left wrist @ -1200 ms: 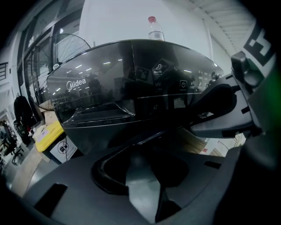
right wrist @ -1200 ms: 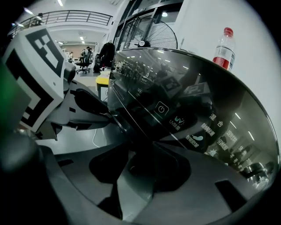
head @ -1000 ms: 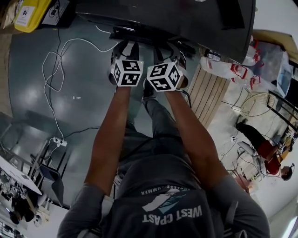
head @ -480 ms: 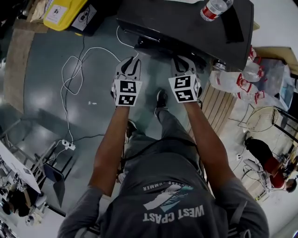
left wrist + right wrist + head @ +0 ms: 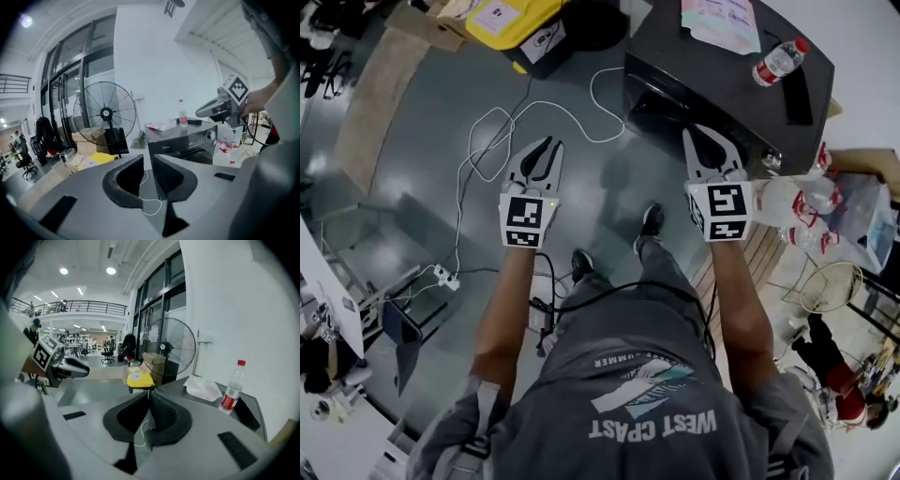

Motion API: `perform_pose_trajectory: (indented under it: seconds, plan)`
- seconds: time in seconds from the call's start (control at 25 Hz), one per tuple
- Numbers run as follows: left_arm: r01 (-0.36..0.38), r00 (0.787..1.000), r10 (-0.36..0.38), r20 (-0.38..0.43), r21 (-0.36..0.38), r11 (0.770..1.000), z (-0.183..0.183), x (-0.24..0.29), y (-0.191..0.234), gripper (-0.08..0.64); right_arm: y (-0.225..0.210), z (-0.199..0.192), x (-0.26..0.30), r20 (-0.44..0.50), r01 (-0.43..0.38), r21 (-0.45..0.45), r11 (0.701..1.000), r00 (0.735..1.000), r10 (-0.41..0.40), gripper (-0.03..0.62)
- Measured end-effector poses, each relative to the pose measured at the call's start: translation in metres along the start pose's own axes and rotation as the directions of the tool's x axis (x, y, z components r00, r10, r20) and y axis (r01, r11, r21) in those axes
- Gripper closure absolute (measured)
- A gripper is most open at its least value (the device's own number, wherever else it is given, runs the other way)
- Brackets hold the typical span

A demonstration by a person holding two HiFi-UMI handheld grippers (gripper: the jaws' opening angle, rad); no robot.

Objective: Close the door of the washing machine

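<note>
The black washing machine [image 5: 727, 89] stands at the upper right, also seen in the left gripper view [image 5: 180, 140]. Its dark door [image 5: 200, 158] looks flush with the front. My left gripper [image 5: 546, 142] hangs over the grey floor, well left of the machine, its jaws shut with nothing between them [image 5: 149, 157]. My right gripper [image 5: 694, 134] is raised in front of the machine's near edge and touches nothing. Its jaws [image 5: 149, 393] have just been closing, meet at the tips and hold nothing.
A water bottle [image 5: 778, 59] and papers [image 5: 720, 21] lie on the machine's top. A white cable [image 5: 511, 122] loops over the floor to a power strip [image 5: 445, 276]. A yellow box [image 5: 511, 17], a standing fan [image 5: 105, 113] and a wooden pallet [image 5: 759, 255] stand nearby.
Both grippers have come up and away from the machine's front and moved apart. The person has straightened up, so more floor shows. The right jaws have closed.
</note>
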State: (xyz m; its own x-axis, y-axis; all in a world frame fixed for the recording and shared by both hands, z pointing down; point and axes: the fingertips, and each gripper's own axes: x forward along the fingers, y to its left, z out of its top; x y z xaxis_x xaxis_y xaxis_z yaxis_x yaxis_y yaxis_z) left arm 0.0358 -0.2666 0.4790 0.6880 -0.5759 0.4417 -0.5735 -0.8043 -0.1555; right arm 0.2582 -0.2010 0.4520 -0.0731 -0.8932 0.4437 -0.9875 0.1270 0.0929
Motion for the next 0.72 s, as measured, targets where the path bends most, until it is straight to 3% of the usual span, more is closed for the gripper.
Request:
perform_pose_trajectory:
  seconds: [0.28, 0.48, 0.72]
  plan:
    - [-0.107, 0.990, 0.099, 0.098, 0.079, 0.991, 0.038, -0.118, 0.063, 0.486, 0.060, 0.104, -0.053, 0.180, -0.085, 0.004, 0.996, 0.980, 0.083, 0.552]
    - [-0.218, 0.969, 0.202, 0.144, 0.105, 0.970, 0.050, -0.196, 0.099, 0.486, 0.112, 0.163, -0.087, 0.276, -0.173, -0.056, 0.983, 0.944, 0.182, 0.554]
    - [-0.324, 0.941, 0.302, 0.153, 0.147, 0.935, 0.040, -0.280, 0.121, 0.486, 0.169, 0.201, -0.138, 0.341, -0.273, -0.115, 0.955, 0.892, 0.296, 0.555]
